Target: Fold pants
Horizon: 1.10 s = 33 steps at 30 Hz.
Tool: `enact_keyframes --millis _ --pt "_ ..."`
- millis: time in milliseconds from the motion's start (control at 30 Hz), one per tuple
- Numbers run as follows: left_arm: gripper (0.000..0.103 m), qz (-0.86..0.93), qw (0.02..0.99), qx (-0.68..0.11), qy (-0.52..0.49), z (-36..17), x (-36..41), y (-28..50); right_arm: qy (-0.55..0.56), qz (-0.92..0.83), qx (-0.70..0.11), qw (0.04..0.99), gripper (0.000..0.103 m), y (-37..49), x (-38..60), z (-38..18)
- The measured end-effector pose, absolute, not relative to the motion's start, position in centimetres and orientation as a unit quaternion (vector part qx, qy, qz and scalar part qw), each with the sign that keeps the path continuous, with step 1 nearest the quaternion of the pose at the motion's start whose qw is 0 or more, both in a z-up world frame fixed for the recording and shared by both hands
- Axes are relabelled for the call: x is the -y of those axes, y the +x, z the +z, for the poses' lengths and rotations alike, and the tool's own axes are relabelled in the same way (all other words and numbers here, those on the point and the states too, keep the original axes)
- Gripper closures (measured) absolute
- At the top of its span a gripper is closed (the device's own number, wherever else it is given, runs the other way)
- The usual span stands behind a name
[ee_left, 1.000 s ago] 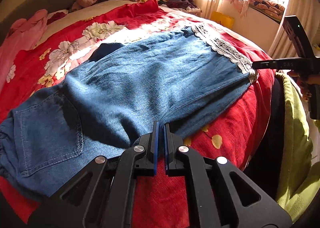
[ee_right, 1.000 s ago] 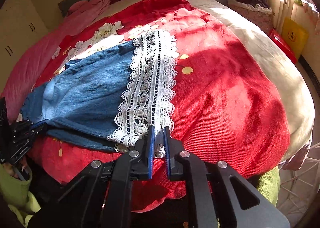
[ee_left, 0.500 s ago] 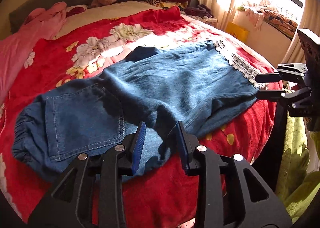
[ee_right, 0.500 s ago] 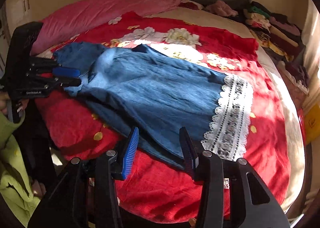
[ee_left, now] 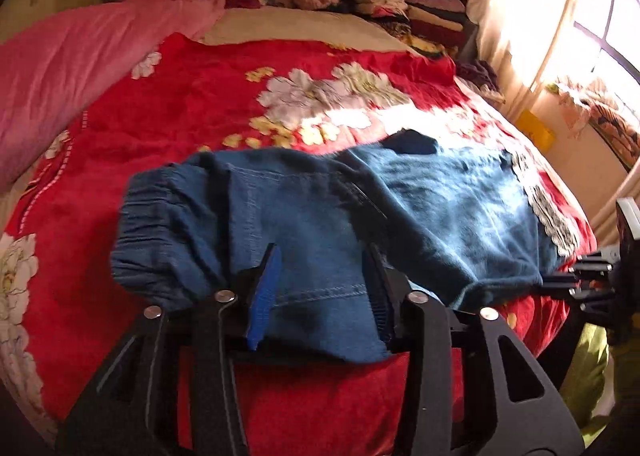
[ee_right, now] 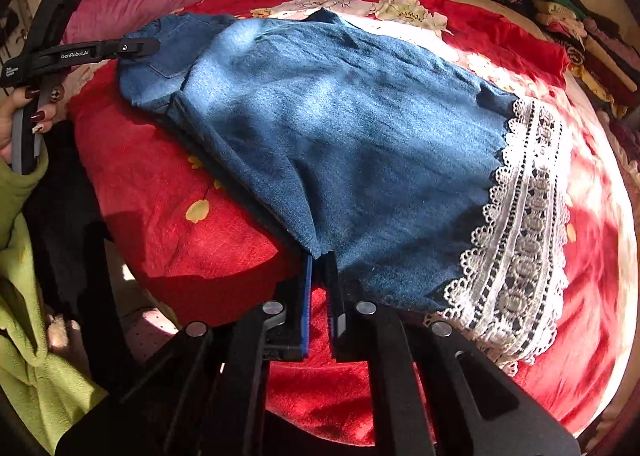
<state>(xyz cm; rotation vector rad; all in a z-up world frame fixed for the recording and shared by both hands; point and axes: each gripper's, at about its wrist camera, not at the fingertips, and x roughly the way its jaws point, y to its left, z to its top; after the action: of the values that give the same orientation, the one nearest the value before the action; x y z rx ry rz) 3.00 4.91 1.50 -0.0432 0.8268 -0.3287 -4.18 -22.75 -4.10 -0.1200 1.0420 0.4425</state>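
A home bedroom: a bed (ee_left: 168,116) with a red floral blanket, a pink quilt (ee_left: 60,72), stacked folded clothes (ee_left: 404,12) by the headboard, and a curtained window (ee_left: 600,16).

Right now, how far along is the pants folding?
Done: the pants appear halved lengthwise, legs stacked, on the bed. In hand: the left gripper, jaws just opening, straddles the waist end; the right gripper, just closing, meets the leg's edge. Left: the crosswise folds.

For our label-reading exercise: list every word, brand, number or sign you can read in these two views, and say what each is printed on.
"GenRobot.AI": white print on the side of the left gripper, seen in the right wrist view.
Small white print at that gripper's rear end: too small to read.
Yellow box by the window: nothing legible.
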Motion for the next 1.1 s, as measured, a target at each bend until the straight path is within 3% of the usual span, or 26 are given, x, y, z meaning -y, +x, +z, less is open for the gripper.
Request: enact_keyframes --millis 67,100,167,333,367,400,433,567,667,800,1000,1100 --pt "0.032 -0.121 0.916 -0.382 -0.041 2.6 -7.3 3.3 -0.036 0.209 -0.470 0.857 0.060 -4.7 23.8 -2.4" --pt "0.027 -0.104 0.918 -0.379 -0.048 2.8 -8.5 3.6 -0.029 0.201 -0.457 0.866 0.057 -4.8 24.5 -1.6" --pt "0.027 -0.075 0.915 -0.391 -0.064 2.4 -10.4 4.6 -0.010 0.178 -0.439 0.881 0.048 -4.4 26.1 -0.4" --pt "0.028 -0.071 0.887 -0.446 -0.101 -0.9 -10.4 7.4 0.022 0.135 -0.441 0.887 0.042 -2.1 28.5 -0.5" --pt "0.052 -0.065 0.887 -0.449 -0.090 -1.5 -9.8 7.8 0.025 0.132 -0.445 0.885 0.038 -1.7 28.6 -0.9" --pt "0.067 -0.058 0.889 -0.447 -0.083 -1.9 -9.5 7.8 0.026 0.126 -0.452 0.883 0.036 -1.1 28.7 -1.3" --pt "0.068 -0.052 0.891 -0.443 -0.086 -1.9 -9.6 7.9 0.028 0.123 -0.461 0.878 0.035 -0.8 28.9 -1.9" --pt "0.069 -0.028 0.909 -0.405 -0.091 0.2 -11.9 7.4 0.034 0.120 -0.485 0.866 0.035 -1.0 29.4 -3.7" --pt "0.067 -0.033 0.902 -0.423 -0.083 -0.4 -12.4 8.2 0.046 0.116 -0.486 0.865 0.035 -1.4 29.6 -4.4" --pt "0.056 -0.020 0.898 -0.433 -0.082 -0.8 -12.7 8.0 0.038 0.118 -0.486 0.865 0.032 -1.5 29.2 -4.2" --pt "0.042 -0.017 0.935 -0.348 -0.061 5.0 -12.0 5.6 0.056 0.108 -0.422 0.898 0.031 -2.0 31.5 -0.2" --pt "0.041 -0.093 0.931 -0.346 -0.074 6.4 -9.4 7.1 0.066 0.069 -0.404 0.910 0.031 -0.1 33.9 1.2"
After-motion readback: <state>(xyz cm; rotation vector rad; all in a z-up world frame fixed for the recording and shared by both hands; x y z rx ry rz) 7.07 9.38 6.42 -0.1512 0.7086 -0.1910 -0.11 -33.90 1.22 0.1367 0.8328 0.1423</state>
